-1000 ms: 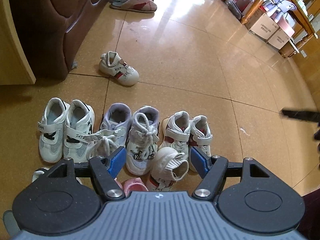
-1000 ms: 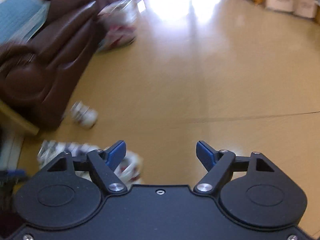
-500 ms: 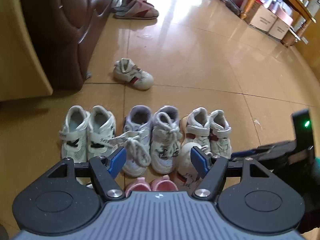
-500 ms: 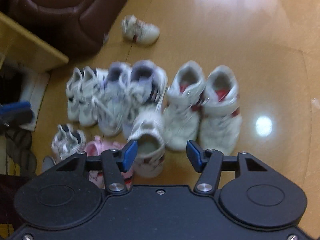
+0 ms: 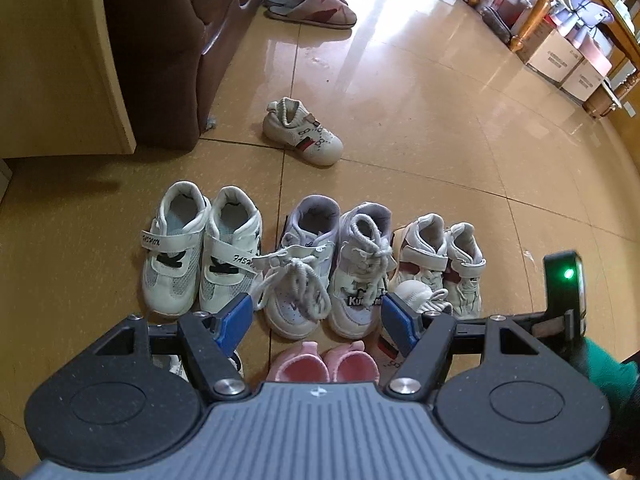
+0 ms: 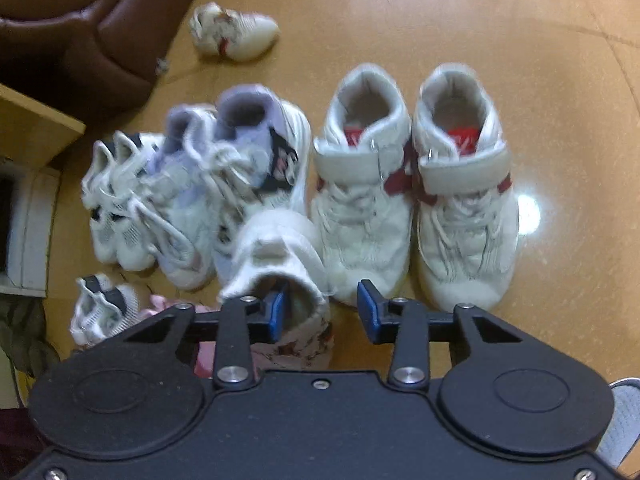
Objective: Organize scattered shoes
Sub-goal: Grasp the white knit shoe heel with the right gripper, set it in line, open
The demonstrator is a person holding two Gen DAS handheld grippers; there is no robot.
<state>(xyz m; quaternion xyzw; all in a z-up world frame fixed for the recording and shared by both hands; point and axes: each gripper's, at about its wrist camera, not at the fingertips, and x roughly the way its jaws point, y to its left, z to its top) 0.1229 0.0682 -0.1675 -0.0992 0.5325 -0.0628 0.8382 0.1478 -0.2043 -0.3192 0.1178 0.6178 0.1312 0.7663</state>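
Note:
Three pairs of small white shoes stand in a row on the floor: a velcro pair, a laced lilac pair and a red-trimmed pair. A white knit shoe lies in front of them; its mate lies alone farther off. My right gripper is open, its left fingertip inside the near knit shoe's opening. My left gripper is open and empty above the row. Pink slippers sit just below it.
A brown leather sofa and a yellow cabinet stand at the left. Grey-pink slippers lie by the sofa. Boxes under a wooden table are at the far right. Another small white shoe lies at the lower left.
My right gripper swung from facing the far floor down to the shoe row and now straddles the near knit shoe's collar. My left gripper drew back and rose slightly.

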